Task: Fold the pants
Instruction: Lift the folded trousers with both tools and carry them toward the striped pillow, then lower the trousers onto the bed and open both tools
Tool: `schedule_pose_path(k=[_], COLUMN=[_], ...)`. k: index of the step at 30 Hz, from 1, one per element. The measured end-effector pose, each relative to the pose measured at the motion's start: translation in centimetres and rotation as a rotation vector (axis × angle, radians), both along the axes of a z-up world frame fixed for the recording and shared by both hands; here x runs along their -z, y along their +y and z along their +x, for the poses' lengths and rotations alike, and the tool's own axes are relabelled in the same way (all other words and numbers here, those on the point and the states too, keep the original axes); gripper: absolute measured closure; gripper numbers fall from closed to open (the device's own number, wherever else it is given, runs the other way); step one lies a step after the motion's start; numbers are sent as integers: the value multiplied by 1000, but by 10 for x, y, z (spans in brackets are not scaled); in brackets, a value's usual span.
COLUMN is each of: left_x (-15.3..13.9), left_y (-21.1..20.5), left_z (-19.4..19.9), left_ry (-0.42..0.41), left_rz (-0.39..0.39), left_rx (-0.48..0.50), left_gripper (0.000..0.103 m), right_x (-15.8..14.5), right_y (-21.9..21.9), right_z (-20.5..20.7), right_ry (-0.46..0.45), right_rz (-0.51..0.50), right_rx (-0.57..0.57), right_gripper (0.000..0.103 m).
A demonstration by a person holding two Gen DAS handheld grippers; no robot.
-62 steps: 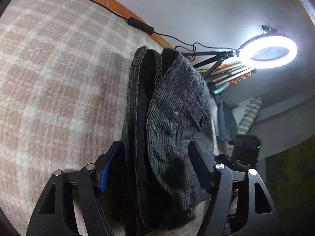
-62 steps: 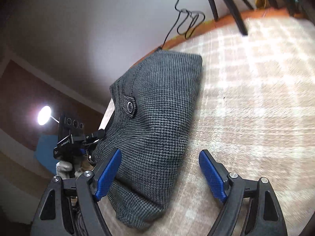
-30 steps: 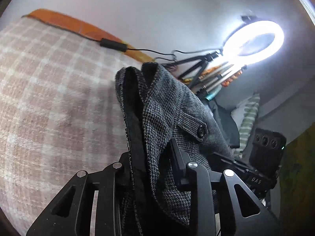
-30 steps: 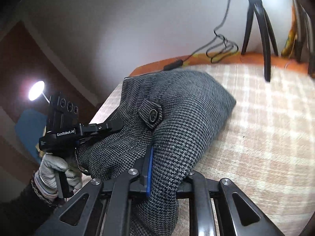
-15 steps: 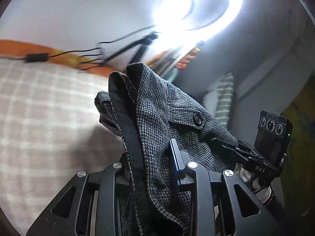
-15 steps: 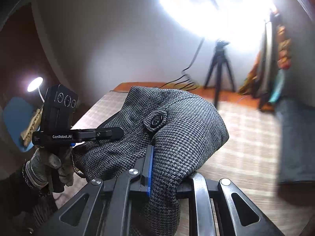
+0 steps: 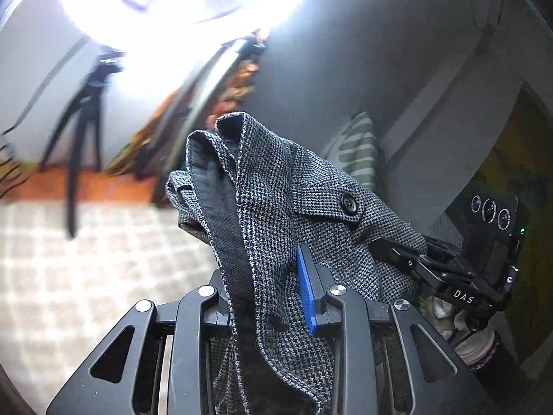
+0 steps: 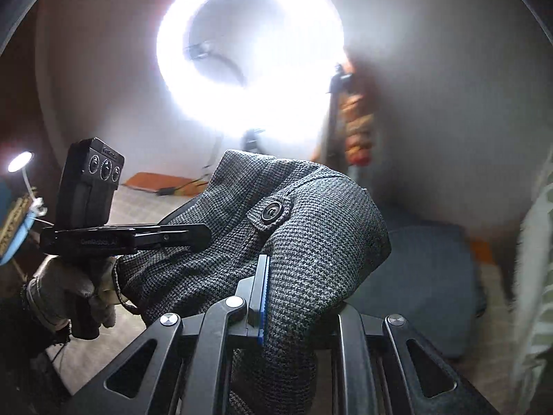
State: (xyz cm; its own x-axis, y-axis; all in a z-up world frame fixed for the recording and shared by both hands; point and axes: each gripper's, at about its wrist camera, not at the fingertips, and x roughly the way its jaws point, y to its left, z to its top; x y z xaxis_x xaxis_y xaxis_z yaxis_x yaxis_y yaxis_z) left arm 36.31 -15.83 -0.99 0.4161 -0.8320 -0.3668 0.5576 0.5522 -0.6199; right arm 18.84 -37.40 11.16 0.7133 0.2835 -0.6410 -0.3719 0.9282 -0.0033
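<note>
Your pants (image 7: 276,200) are grey houndstooth weave with a dark lining and a black button (image 7: 348,204) on a tab; they sit bunched in folded layers, held up off the bed.

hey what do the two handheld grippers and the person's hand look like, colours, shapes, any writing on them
Both grippers, left and right, are matte black linkage frames with triangular cut-outs, silver pivot screws and ribbed blue finger pads. Each carries a black box with three round lenses; the right's body reads "DAS", the left's lettering is blurred. The left hand wears a pale grey glove under a dark sleeve.
</note>
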Motion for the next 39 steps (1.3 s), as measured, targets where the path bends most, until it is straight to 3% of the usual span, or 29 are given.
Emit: schedule_pose_path(k=[9,14,19,23,29,31,32,39], left_x=[1,15,43,65,62,58,56,38], left_y=[-73,-97,-108,-120,-126,-121,-121,-100], left_z=[39,60,76,82,77,72,72,54], left_ry=[-46,-40,1,55,59,53,51,30], left_rz=[-5,-4,24,89,188,216,232,282], left_rx=[5,-28,-65,-54,-32,-35,-41,-48], left_gripper=[77,77,77,77,71,71,71,71], right_x=[-4,7,40,78,104,105,105,86], right_y=[-68,-94,-120,-150,-195,-204,-206,-200], right_z=[52,85,127,152,156,153,149,114], right_ry=[-69,-72,-36,87,221,234,233,182], right_rz=[-156,-180,-103,15,220,234,230,197], right_rx=[34,26,30,82,194,241,255,343], right_gripper=[91,91,91,89,67,51,48,46])
